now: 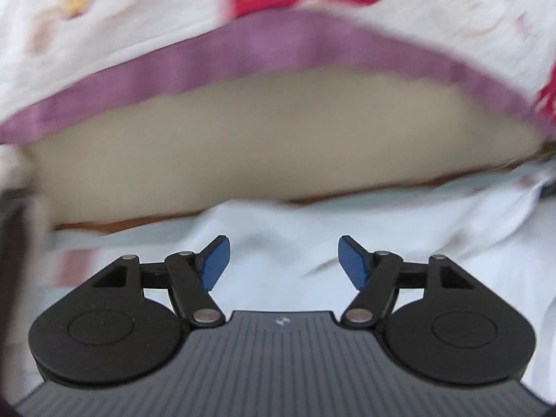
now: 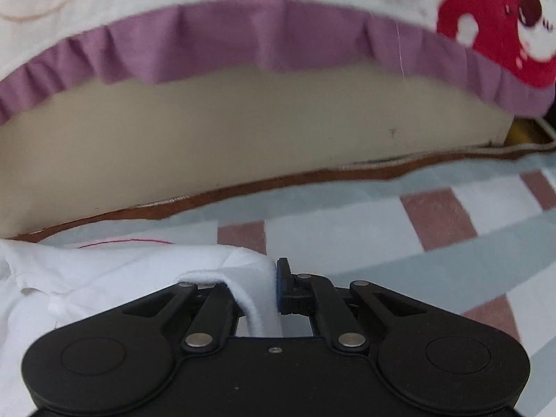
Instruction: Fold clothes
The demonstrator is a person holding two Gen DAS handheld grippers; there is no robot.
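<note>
Checked bedding in pale blue, white and dusty pink (image 2: 399, 243) is lying under my tools, and beyond it a beige panel (image 2: 208, 139) is rising to a frilled purple trim (image 2: 243, 45) with a white and red cartoon print (image 2: 493, 27) above; it looks like a bed, though I cannot be sure. I am working on the white garment (image 2: 104, 278), which is lying on the checked bedding just in front of both tools. My right jaws (image 2: 274, 288) are closing tight on a hemmed edge of it: the white band is passing between the pads and draping over the left finger, and only the blue pad on the right is showing. My left jaws (image 1: 283, 264) are standing wide apart with nothing between the blue pads, hovering low over crumpled white cloth (image 1: 295, 243) that I take to be the same garment. That view is blurring, so I judge the left tool is moving. How far the folding has gone I cannot tell from these two views. For a clean fold, I am thinking the left side needs a matching bite on the hem, both grips need to be deep enough not to slip, and the edge between them needs to be kept taut and level so no creases are trapped
</note>
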